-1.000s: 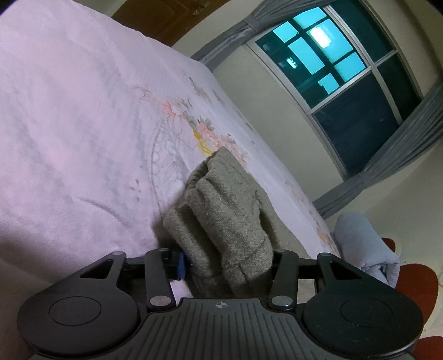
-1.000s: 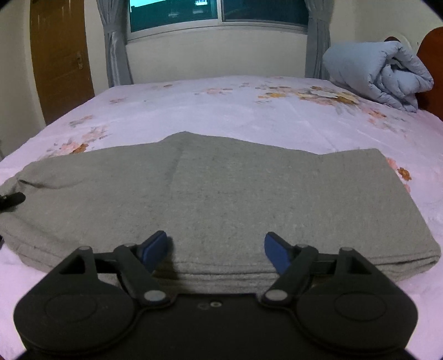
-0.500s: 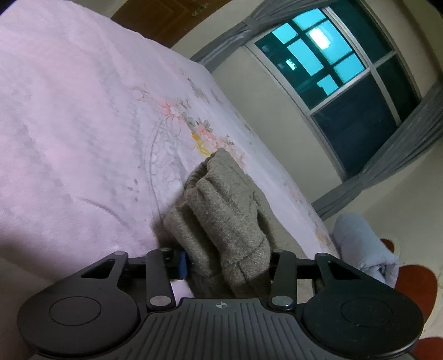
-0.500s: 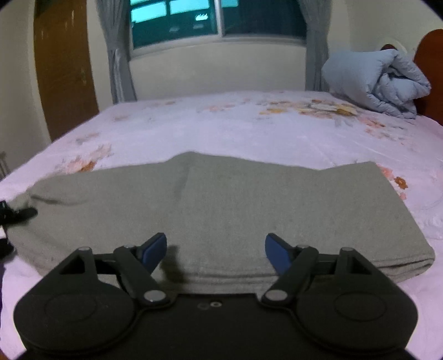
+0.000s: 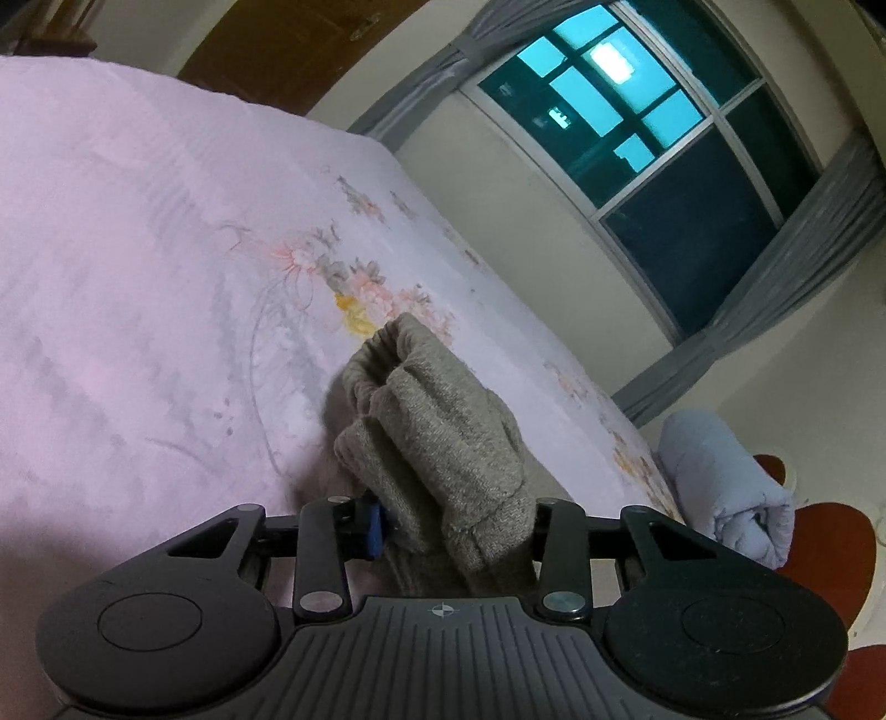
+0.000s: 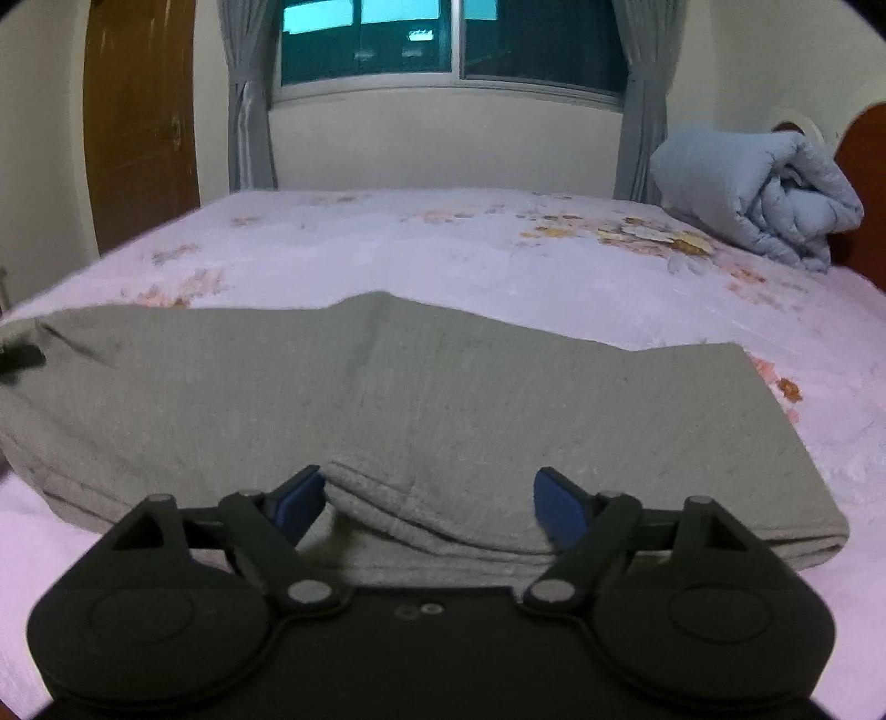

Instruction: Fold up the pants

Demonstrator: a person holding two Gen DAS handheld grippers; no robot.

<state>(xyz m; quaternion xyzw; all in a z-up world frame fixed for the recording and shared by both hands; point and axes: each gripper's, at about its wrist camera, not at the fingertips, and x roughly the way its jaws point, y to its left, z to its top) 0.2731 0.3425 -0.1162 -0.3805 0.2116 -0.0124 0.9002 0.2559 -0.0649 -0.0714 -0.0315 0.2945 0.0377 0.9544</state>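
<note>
Pants (image 5: 443, 448) between left hand-held gripper (image 5: 451, 531) fingers

Pants (image 6: 432, 399) lie flat across the near part of the bed (image 6: 443, 249), long axis left-right. Right gripper (image 6: 426, 498) sits at their near edge, middle of the span, fingers spread, a raised fold of fabric between them. Left gripper (image 5: 454, 520) is at the pants' left end (image 5: 437, 443), bunched cloth clamped between its fingers and lifted off the bed (image 5: 138, 288). Rolled duvet (image 6: 758, 194) sits at the far right corner of the bed, against the headboard (image 6: 864, 166). Window (image 6: 454, 44) is in the wall behind the bed, curtains (image 6: 249, 111) either side. Door (image 6: 138, 138) is far left, left of the window.
</note>
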